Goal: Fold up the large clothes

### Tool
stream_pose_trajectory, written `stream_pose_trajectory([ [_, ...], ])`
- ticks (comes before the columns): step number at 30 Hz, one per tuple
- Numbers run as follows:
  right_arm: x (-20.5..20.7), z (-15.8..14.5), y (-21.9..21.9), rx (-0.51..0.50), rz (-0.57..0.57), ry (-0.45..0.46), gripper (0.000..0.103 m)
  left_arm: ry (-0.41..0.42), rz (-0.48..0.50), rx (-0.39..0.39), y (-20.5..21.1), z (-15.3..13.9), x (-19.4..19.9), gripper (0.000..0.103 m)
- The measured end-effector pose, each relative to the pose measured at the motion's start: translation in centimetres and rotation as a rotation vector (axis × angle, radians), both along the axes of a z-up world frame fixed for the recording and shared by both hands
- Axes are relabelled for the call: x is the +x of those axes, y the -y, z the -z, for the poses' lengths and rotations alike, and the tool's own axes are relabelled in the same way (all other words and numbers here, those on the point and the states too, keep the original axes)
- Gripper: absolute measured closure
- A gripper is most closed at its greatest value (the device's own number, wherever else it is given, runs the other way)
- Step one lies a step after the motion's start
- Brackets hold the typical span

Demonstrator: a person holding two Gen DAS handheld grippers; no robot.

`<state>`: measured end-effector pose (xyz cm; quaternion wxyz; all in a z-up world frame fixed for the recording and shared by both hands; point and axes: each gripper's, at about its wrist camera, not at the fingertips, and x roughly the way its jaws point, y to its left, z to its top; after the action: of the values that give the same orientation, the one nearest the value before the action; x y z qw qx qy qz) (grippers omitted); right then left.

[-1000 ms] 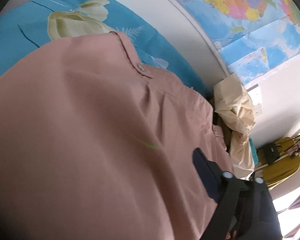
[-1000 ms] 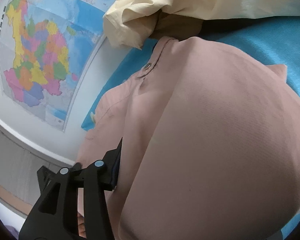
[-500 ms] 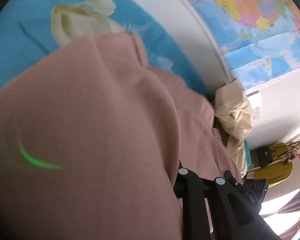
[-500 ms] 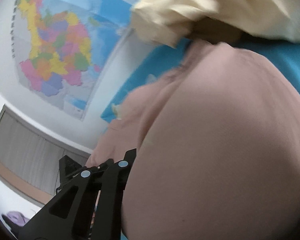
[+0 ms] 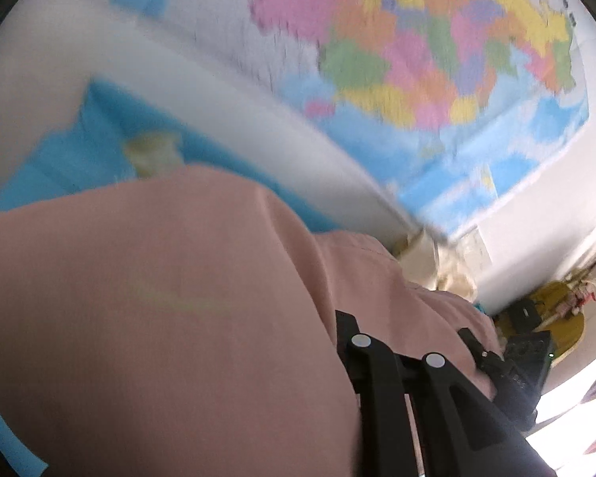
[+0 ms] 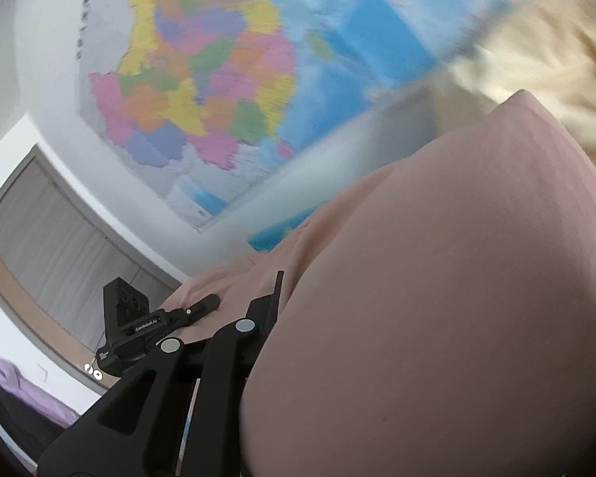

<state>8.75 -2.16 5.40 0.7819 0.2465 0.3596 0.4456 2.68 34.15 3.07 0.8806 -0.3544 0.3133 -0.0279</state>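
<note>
A large dusty-pink garment [image 5: 159, 318] fills the lower half of the left wrist view and billows over the right side of the right wrist view [image 6: 437, 298]. My left gripper [image 5: 339, 328] is shut on the pink cloth; one black finger [image 5: 347, 324] shows, the other is hidden under the fabric. My right gripper [image 6: 286, 290] is shut on the same garment; its one visible finger [image 6: 276, 298] presses against the fold. Each view shows the other gripper holding the cloth nearby: the right one [image 5: 508, 365] and the left one [image 6: 147, 326].
A blue bedsheet [image 5: 59, 175] lies under the garment. A cream cloth [image 6: 536, 59] is bunched at the back. A coloured wall map [image 5: 437, 59] hangs behind. A yellow item [image 5: 556, 318] and a lilac cloth [image 6: 24, 389] sit at the room's edges.
Both grippers have lifted the pink garment and tilted upward; the bed and button placket have dropped out of sight, and the wall map now fills the upper views. Both views are motion-blurred.
</note>
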Motion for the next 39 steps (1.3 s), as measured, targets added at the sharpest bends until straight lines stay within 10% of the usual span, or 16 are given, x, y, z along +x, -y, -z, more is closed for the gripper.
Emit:
stream_pose_trajectory([
  [13,6.5,-5.1,-18.5,0.109,-0.142,0.142,0.089,0.127,-0.271,0.21,-15.5,-7.5,3.2,0.088],
  [19,6.3,1.9,-26.3,0.036,-0.236,0.081,0.089,0.042,-0.369,0.213,-22.7,-0.2,3.8,0.088],
  [23,5.8,10.2,-29.4,-0.053,-0.319,-0.076,0.088,-0.093,-0.417,0.076,-26.2,7.9,3.3,0.088],
  [26,5.0,13.1,-29.2,-0.088,-0.357,-0.133,0.077,-0.1,-0.438,0.039,-27.0,10.6,2.5,0.087],
  [29,4.9,13.8,-27.1,-0.102,-0.36,-0.169,0.038,-0.098,-0.429,0.032,-26.8,11.3,2.1,0.086],
  [31,5.0,13.9,-24.9,-0.093,-0.345,-0.182,0.03,-0.09,-0.422,0.012,-26.9,11.3,1.9,0.086],
  [37,6.6,14.3,-17.3,-0.034,-0.272,-0.257,0.02,-0.128,-0.414,0.025,-26.8,11.6,2.5,0.08],
  [39,7.4,14.6,-15.9,-0.021,-0.243,-0.286,0.044,-0.144,-0.414,0.035,-26.7,11.6,2.3,0.078],
])
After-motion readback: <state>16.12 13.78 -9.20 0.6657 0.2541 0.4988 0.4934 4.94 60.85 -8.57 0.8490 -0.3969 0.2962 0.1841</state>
